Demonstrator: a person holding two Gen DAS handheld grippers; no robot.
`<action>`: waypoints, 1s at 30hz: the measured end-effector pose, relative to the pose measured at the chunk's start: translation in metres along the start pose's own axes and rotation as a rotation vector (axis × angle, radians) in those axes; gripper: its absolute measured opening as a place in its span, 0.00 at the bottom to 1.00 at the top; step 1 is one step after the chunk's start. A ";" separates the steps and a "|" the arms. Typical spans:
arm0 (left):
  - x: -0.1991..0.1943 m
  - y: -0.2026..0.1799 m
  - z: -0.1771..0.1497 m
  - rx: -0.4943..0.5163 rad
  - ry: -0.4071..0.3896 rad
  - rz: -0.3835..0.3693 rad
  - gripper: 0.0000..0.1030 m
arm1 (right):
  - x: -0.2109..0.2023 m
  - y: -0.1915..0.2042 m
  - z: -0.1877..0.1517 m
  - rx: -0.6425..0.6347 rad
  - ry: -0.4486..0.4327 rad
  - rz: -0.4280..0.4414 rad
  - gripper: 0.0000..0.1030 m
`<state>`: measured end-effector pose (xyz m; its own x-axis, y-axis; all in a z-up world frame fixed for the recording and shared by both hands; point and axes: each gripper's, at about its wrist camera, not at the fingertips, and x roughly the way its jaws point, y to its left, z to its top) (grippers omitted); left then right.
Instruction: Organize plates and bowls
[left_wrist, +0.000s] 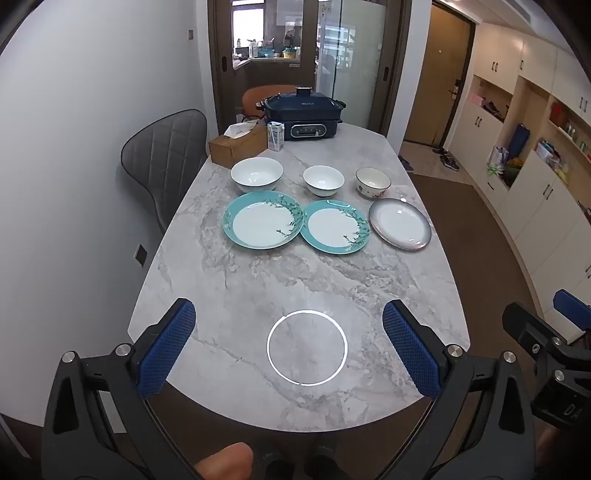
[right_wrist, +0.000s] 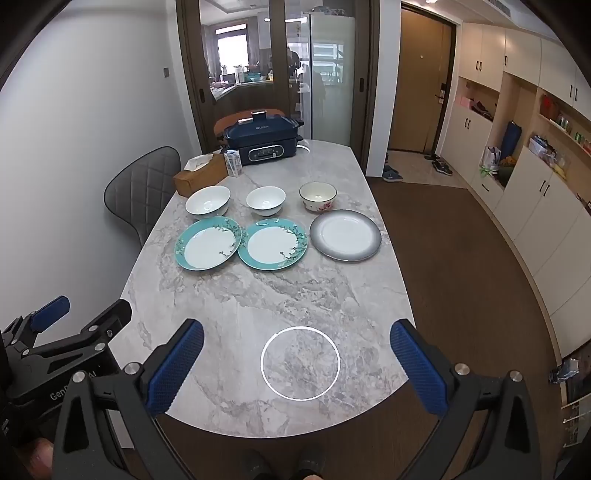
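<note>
Three bowls (left_wrist: 256, 174) stand in a row mid-counter (left_wrist: 295, 288), three plates (left_wrist: 263, 220) just before them. Your left tool (left_wrist: 289, 328) and right tool (right_wrist: 297, 349) hang over the near edge, both spread wide, empty. Cooker (left_wrist: 304, 116) and tissue box (left_wrist: 236, 146) sit behind.

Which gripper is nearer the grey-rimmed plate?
Right. The right gripper faces the grey-rimmed plate almost straight ahead; the left gripper sits farther left. Both are open, well short.
</note>
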<state>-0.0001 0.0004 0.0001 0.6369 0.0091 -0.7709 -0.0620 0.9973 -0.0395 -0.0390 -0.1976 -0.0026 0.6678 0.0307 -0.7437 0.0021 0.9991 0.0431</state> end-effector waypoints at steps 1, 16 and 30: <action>0.001 0.000 0.000 -0.006 0.008 -0.003 1.00 | 0.000 0.000 0.000 -0.001 -0.001 -0.001 1.00; 0.001 -0.001 -0.001 0.003 0.005 0.005 1.00 | 0.001 0.000 -0.001 -0.005 0.013 -0.007 1.00; -0.004 0.002 -0.005 0.003 0.009 0.005 1.00 | 0.003 -0.002 -0.002 -0.005 0.015 -0.007 1.00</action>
<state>-0.0062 0.0017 0.0001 0.6297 0.0130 -0.7767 -0.0628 0.9974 -0.0342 -0.0382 -0.1992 -0.0062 0.6564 0.0241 -0.7540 0.0030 0.9994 0.0345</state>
